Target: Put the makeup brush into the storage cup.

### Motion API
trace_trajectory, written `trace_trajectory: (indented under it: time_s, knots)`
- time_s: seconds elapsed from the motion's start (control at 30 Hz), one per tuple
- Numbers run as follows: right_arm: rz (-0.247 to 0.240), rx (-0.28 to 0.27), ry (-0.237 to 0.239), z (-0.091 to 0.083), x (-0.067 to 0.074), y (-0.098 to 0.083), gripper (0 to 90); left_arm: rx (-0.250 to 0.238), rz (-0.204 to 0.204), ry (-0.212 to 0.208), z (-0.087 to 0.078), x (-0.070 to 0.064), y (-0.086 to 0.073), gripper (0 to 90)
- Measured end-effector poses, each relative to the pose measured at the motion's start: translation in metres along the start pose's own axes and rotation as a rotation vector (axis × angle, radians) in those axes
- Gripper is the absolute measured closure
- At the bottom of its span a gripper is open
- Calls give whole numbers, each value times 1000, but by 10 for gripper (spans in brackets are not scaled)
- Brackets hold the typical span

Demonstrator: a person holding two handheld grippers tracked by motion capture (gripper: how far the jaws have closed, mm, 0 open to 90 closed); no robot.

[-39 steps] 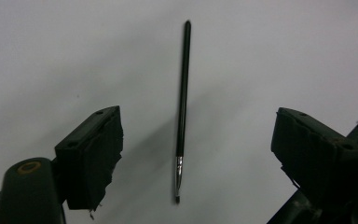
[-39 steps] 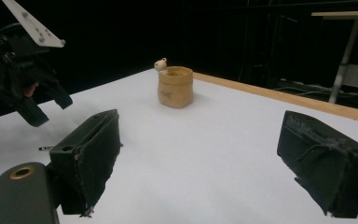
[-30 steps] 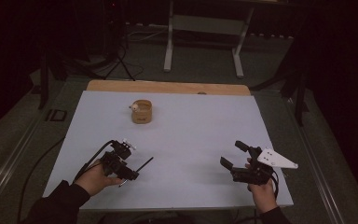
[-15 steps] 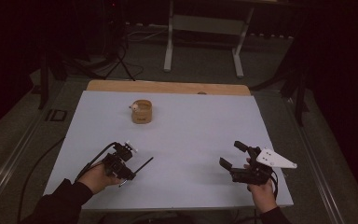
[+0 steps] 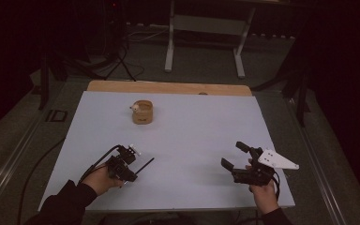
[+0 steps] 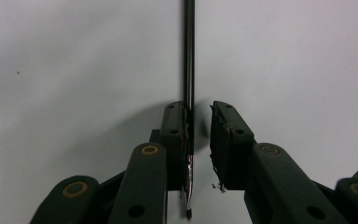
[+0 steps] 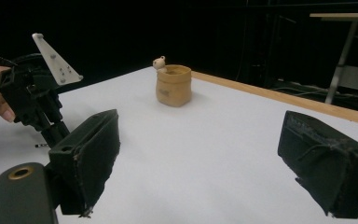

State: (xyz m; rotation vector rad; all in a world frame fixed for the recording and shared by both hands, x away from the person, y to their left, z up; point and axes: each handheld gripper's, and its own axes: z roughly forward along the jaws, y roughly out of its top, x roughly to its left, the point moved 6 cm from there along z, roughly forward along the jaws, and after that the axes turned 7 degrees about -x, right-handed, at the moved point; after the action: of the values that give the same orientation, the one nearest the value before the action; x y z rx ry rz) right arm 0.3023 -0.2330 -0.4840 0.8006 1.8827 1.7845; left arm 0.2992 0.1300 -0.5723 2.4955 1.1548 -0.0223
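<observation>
White table (image 5: pixel 192 140): 2 grippers, 1 rod (image 5: pixel 144 165), 1 pot (image 5: pixel 142 111).

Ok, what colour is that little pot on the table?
Light tan-brown pot, clearest in the right gripper view, with a small pale piece at its rim.

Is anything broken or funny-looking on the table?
Two small things. The pads on the right gripper look worn: their edges are frayed, with threads hanging off. And the left gripper has a thin black rod lying against only one jaw, with a gap to the other. The little pot stands upright, nothing spilled.
</observation>
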Motion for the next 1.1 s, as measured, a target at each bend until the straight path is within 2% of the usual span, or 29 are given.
trace_trajectory:
  time_s: [0.17, 0.2, 0.23, 0.27, 0.33, 0.43, 0.5, 0.53, 0.57, 0.8, 1.1]
  knots:
    - [0, 3, 0, 0, 0, 0, 124, -7, 31, 26, 1, -1, -1, 793]
    - [-4, 7, -2, 0, 0, -1, 124, -3, 74, 34, 1, -2, -1, 796]
    - [-3, 7, -2, 1, 0, -1, 125, -3, 74, 34, 1, -2, -1, 808]
    - [-1, 8, -4, 1, 0, -1, 124, 5, 99, 49, 1, -2, -1, 828]
    - [-2, 11, -8, 1, 0, -2, 124, 5, 113, 56, 1, -2, -1, 845]
    - [1, 12, -9, 1, -1, -2, 125, -1, 118, 51, 1, -2, -1, 852]
    - [3, 11, -7, 1, -1, -2, 124, -10, 102, 31, 0, -1, -1, 853]
    - [1, 12, -7, 1, -1, -2, 125, -15, 89, 8, -1, -1, -1, 853]
    - [1, 12, -7, 1, -1, -2, 124, -15, 89, 8, -1, -1, -1, 854]
    - [6, 16, -5, 2, -1, -3, 125, -51, 87, -23, -15, 1, 3, 855]
    - [18, 16, 10, 3, 1, -3, 131, -102, 97, -56, -36, 1, 21, 855]
